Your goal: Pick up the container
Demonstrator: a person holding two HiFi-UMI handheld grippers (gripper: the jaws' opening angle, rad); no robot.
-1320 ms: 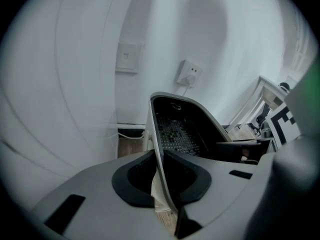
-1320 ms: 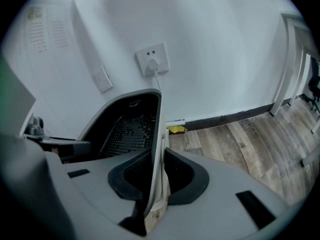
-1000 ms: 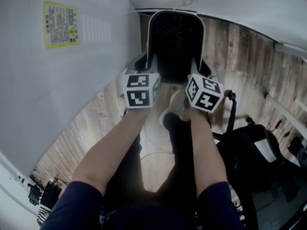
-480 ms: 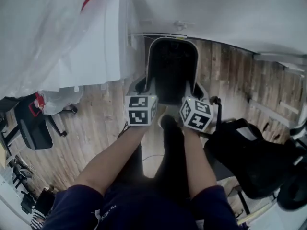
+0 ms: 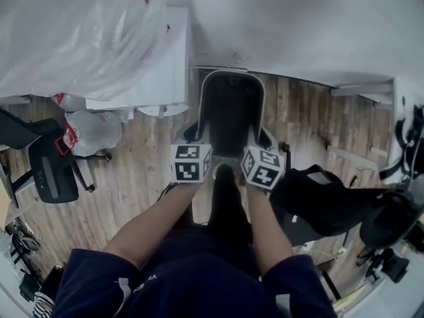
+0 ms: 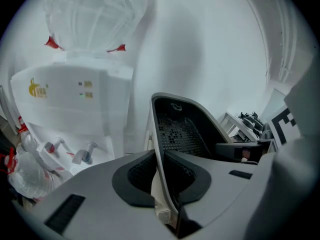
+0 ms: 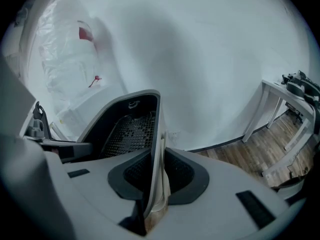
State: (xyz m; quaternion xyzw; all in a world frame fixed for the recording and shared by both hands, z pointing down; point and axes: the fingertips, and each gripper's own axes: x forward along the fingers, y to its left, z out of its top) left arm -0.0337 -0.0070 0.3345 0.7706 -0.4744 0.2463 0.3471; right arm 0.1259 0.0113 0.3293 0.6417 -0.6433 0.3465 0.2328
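Note:
The container point(image 5: 228, 111) is a grey bin with a dark mesh inside, held out in front of me above the wooden floor. My left gripper point(image 5: 197, 136) is shut on its left wall and my right gripper point(image 5: 265, 139) is shut on its right wall. In the left gripper view the thin grey wall of the container point(image 6: 182, 129) runs straight between the pads of the left gripper point(image 6: 159, 181). The right gripper view shows the container point(image 7: 127, 129) the same way, its wall pinched in the right gripper point(image 7: 156, 181).
A big clear plastic bag point(image 5: 73, 32) lies on a white cabinet point(image 5: 149, 78) at the left. A black office chair point(image 5: 50, 171) stands lower left. A black bag point(image 5: 324, 204) sits at the right. A white table leg point(image 7: 280, 119) and the white wall are beyond.
Both grippers and the container now look smaller and sit lower in the head view. The plastic bag, cabinet and office chair have come into sight. Both grips are unchanged.

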